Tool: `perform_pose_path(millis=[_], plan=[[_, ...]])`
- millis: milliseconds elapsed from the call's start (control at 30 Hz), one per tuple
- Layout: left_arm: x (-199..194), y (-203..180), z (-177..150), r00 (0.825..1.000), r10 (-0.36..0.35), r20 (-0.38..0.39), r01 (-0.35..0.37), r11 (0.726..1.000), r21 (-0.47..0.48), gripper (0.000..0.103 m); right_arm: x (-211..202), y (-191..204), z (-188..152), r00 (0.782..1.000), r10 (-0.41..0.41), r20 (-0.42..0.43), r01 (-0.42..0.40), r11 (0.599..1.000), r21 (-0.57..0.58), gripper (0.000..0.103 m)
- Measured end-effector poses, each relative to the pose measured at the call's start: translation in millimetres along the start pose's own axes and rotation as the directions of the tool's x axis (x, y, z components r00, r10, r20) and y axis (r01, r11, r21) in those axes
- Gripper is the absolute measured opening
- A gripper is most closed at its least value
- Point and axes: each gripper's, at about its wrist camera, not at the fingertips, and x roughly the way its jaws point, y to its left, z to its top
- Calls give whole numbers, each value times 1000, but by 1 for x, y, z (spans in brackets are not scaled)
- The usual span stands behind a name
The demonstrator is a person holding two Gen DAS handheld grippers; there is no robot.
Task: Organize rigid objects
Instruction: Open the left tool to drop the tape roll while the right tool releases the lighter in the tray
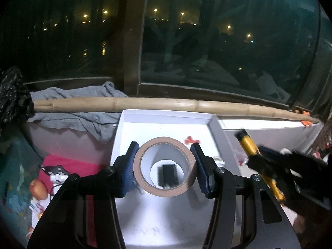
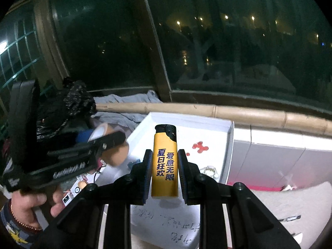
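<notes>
My left gripper [image 1: 165, 160] is shut on a brown tape roll [image 1: 165, 167], held above the white open box [image 1: 166, 120]. A small black object [image 1: 167, 174] shows through the roll's hole. My right gripper [image 2: 164, 167] is shut on a yellow lighter [image 2: 165, 161] with a black cap, upright over the same white box [image 2: 207, 122]. The lighter and right gripper also show blurred in the left wrist view [image 1: 259, 161]. The left gripper and tape roll show at the left of the right wrist view [image 2: 116, 149].
A bamboo pole [image 1: 166, 104] lies along the window sill behind the box. A grey cloth [image 1: 78, 108] and a black bag [image 1: 12, 95] lie at the left. An apple [image 1: 38, 189] and a red item [image 1: 68, 166] sit lower left. A second white box [image 2: 280, 151] stands to the right.
</notes>
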Motion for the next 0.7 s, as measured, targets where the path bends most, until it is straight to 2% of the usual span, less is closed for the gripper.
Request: perform_pose_path(millis=[100,300,567,700], plan=[[23,12,0,999,1,-51,-4,999,-53,51,18,-7,-6,999,2,-44,-1,999,41,23],[45,10,-7,997,2,-79,-8,998,-64,51,57,-10,-17,993,-21,-117,30,997,75,23],[55,14,-10,994,68,-90,-74,995,-71,51,79,-13,-23,987,-52,-151,65,994,86,23],[59,15,-14,993,70,-100,-78,994,-77,51,82,-11,-25,987,-54,-155,67,995,79,24]])
